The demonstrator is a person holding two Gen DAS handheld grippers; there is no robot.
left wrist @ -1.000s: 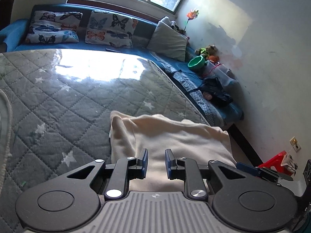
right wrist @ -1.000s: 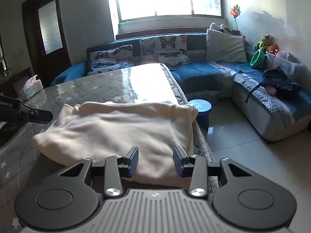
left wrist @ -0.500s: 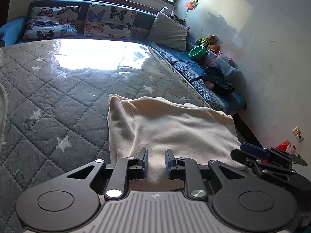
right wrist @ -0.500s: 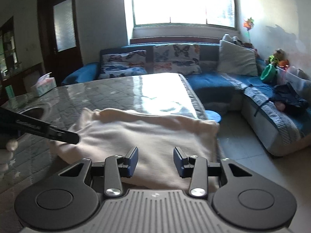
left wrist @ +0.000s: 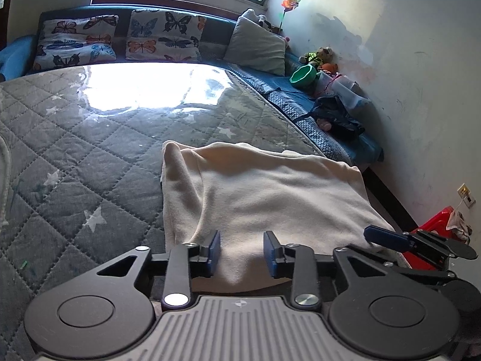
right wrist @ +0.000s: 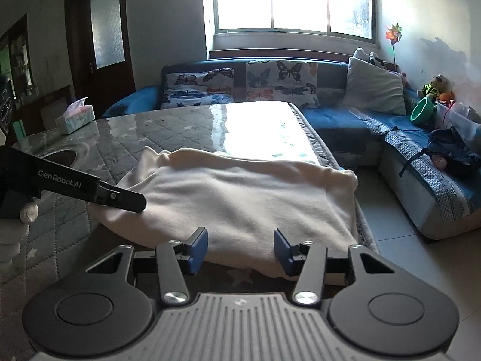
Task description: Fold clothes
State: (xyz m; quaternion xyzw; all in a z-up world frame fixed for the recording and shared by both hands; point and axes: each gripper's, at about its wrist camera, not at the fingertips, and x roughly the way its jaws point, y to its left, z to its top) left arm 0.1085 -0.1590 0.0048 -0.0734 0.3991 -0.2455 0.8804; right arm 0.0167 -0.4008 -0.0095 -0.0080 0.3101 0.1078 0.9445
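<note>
We see a big surface (left wrist: pixel 90 156) with a grey quilted cover that has white stars on it. Sun from the window (right wrist: pixel 288 0) makes a bright shiny patch on the cover. Behind it is a blue sofa (right wrist: pixel 345 120) with butterfly pillows (right wrist: pixel 279 82) and a grey pillow (left wrist: pixel 258 48). A green bowl (left wrist: pixel 303 75) and small toys sit by the white wall. A tissue box (right wrist: pixel 75 118) stands at the far left corner of the surface, near a dark door (right wrist: pixel 102 39).

A cream cloth (left wrist: pixel 270 198) lies folded on the near right part of the surface, close to its edge.

Our left tool (left wrist: pixel 242 251) sits at the near edge of the cloth. Its jaws are opening, with cloth between the blue pads, and the pads do not squeeze it. Our right tool (right wrist: pixel 240 249) is at the near edge too, further right. Its jaws are also opening, wider, with the cloth's edge in the gap but not pinched.
</note>
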